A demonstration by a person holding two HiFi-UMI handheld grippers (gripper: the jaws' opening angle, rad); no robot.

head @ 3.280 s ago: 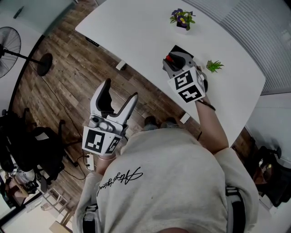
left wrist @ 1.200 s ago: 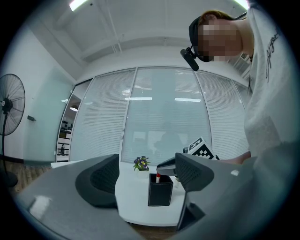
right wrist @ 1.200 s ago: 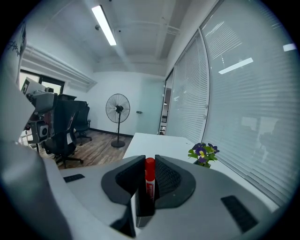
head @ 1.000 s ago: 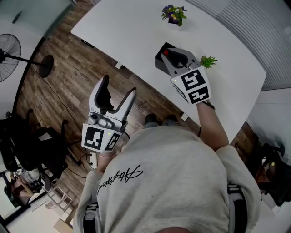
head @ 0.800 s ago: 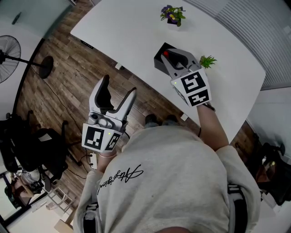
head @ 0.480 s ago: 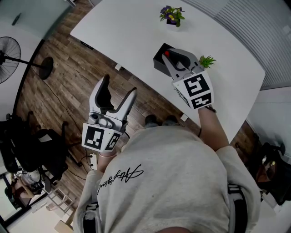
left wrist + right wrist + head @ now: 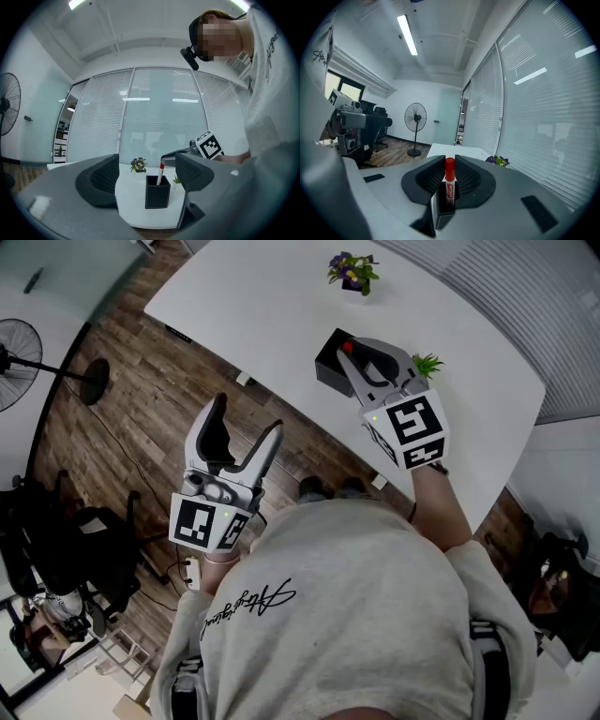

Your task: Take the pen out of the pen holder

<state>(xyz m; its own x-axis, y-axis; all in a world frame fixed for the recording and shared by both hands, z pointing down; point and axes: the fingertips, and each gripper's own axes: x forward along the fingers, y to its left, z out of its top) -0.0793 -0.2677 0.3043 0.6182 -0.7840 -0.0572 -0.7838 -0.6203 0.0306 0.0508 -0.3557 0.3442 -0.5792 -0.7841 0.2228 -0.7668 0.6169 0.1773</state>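
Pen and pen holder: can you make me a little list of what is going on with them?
pen: red cap, pinched by the right gripper, lower end inside the pen holder
pen holder: black, square, upright on the white table
right gripper: fingers shut on the pen
left gripper: fingers apart, empty, beside the table
task: pen not out yet

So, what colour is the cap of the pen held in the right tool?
Red. The cap of the pen shows best in the right gripper view.
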